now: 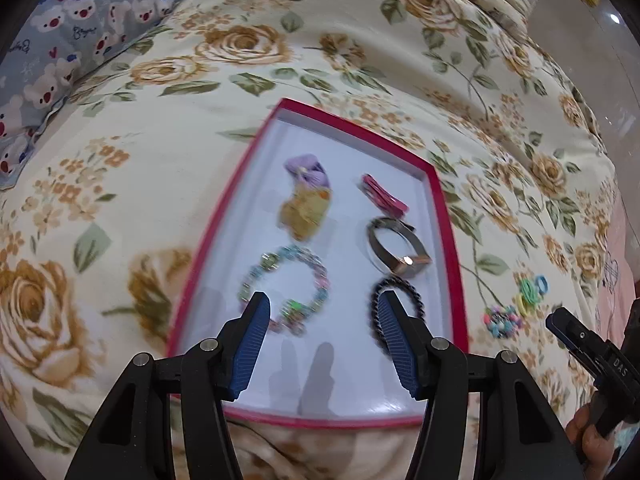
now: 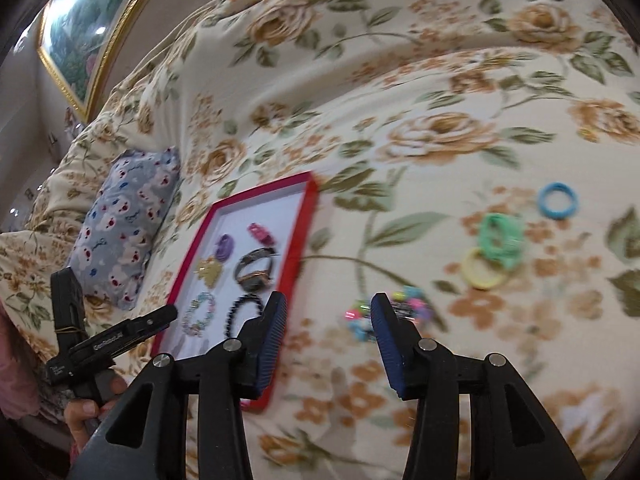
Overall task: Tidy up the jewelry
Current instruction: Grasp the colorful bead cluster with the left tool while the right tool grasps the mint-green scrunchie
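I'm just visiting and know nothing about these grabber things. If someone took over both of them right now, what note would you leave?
Left gripper: open, empty, over the red tray.
Right gripper: open, empty, over the blanket, pointing at the bright bead bracelet.
Done: pastel bracelet, black bracelet, watch, pink clip and two hair bows lie in the tray.
Left: bead bracelet and blue, green, yellow rings on the blanket.
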A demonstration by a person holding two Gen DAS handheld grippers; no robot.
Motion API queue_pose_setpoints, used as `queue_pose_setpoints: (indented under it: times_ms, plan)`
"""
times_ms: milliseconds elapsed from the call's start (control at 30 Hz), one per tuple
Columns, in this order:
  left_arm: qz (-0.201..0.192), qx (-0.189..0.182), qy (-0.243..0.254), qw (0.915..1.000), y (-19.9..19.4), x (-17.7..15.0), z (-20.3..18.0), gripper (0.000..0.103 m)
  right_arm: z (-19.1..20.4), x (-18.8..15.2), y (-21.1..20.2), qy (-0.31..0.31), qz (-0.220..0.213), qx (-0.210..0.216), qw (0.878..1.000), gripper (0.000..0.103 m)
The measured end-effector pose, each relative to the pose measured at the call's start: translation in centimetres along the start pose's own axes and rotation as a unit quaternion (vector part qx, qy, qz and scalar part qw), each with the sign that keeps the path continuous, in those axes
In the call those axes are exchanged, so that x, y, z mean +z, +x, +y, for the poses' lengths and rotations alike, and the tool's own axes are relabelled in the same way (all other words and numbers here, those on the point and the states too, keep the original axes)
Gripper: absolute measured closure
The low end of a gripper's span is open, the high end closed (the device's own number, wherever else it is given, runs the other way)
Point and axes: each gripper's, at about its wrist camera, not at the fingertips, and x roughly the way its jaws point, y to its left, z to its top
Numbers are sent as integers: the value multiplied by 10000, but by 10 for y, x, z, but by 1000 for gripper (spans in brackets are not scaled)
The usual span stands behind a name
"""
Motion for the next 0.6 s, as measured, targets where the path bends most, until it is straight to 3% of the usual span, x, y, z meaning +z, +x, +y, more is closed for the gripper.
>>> queue_pose_setpoints:
  times_ms: [600]
  plan:
    - [288, -315, 864, 9953, 4, -16, -74, 46, -67, -22, -47, 570, -260, -450, 9970, 56]
